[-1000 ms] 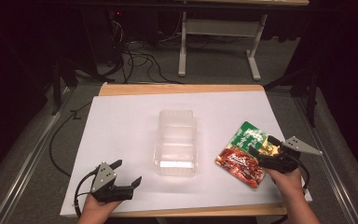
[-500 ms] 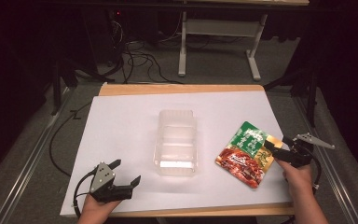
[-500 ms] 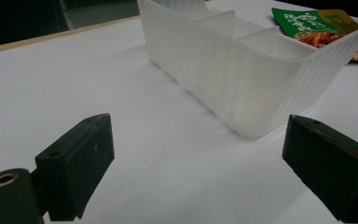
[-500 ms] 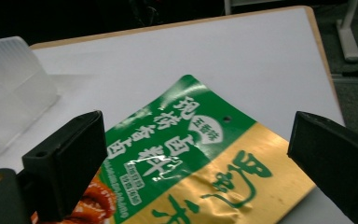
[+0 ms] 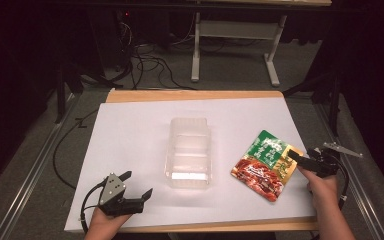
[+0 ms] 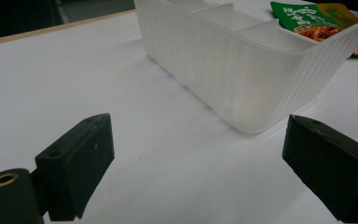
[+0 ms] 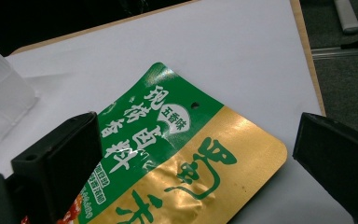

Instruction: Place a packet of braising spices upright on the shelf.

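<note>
A clear plastic container [image 5: 189, 152] with inner dividers stands on the middle of the white-covered table [image 5: 130, 130]. To its right lies a flat green, red and gold food packet [image 5: 265, 165]. My right gripper [image 5: 298, 160] is open at the packet's right edge. In the right gripper view its jaws [image 7: 198, 121] stand wide on either side of the packet's [image 7: 168, 140] gold corner. My left gripper [image 5: 136, 184] rests open near the front left edge, pointing at the container. The container's [image 6: 242, 70] near corner rises between and beyond the left gripper's [image 6: 198, 120] jaws, which hold nothing.
A wooden table edge [image 5: 195, 95] shows along the far side. Beyond it are floor cables [image 5: 145, 60] and a white metal stand [image 5: 235, 35]. Metal rails [image 5: 35, 170] run along both sides of the table. White sheet lies bare left of the container.
My right gripper has drawn back to the right, from over the packet to its right edge. The packet, the container and my left gripper have stayed put.
</note>
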{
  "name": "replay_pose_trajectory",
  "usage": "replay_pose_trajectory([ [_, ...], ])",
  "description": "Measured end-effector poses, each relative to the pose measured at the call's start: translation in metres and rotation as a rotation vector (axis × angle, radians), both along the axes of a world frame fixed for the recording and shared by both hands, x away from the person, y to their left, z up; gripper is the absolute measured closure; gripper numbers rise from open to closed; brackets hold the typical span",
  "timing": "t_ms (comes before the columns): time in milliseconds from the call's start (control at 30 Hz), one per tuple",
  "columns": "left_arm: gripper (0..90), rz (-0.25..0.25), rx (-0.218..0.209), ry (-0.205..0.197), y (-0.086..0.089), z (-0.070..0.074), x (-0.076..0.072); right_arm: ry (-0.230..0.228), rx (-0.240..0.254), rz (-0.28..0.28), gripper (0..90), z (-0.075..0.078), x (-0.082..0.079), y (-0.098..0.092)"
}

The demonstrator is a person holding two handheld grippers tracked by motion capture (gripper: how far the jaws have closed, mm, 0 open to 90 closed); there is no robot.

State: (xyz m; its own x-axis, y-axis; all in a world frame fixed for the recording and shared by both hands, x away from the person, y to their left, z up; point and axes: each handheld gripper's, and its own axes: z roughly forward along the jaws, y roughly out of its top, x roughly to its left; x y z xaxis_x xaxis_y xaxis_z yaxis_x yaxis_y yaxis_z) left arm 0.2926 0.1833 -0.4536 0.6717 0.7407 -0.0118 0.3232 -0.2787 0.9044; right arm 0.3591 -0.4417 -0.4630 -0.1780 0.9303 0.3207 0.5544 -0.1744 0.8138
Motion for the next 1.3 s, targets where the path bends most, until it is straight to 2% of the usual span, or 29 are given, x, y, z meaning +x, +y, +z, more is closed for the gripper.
replay_pose_trajectory([
  [300, 9.4, -0.004, 0.004, -0.001, -0.001, -0.001, 0.000, 0.028, 0.011, -0.008, 0.8, -0.005, 0.010, 0.002],
  [467, 9.4, -0.004, 0.008, -0.005, -0.001, 0.000, -0.001, 0.026, -0.001, -0.010, 1.1, -0.006, 0.015, 0.003],
  [600, 9.4, -0.007, 0.013, 0.000, -0.002, -0.001, -0.001, 0.050, 0.033, -0.039, 3.1, -0.008, 0.017, -0.002],
  [767, 9.4, -0.010, 0.020, 0.003, -0.003, -0.002, 0.000, 0.061, 0.056, -0.039, 6.1, -0.010, 0.017, -0.005],
  [900, 9.4, -0.008, 0.019, 0.001, -0.003, -0.002, -0.001, 0.058, 0.051, -0.040, 7.7, -0.010, 0.017, -0.004],
  [1100, 9.4, -0.008, 0.017, -0.001, -0.002, -0.001, -0.002, 0.074, 0.072, -0.051, 8.9, -0.011, 0.017, -0.006],
  [1300, 9.4, -0.013, 0.020, 0.001, -0.002, -0.001, -0.002, 0.094, 0.085, -0.031, 11.6, -0.013, 0.019, -0.006],
])
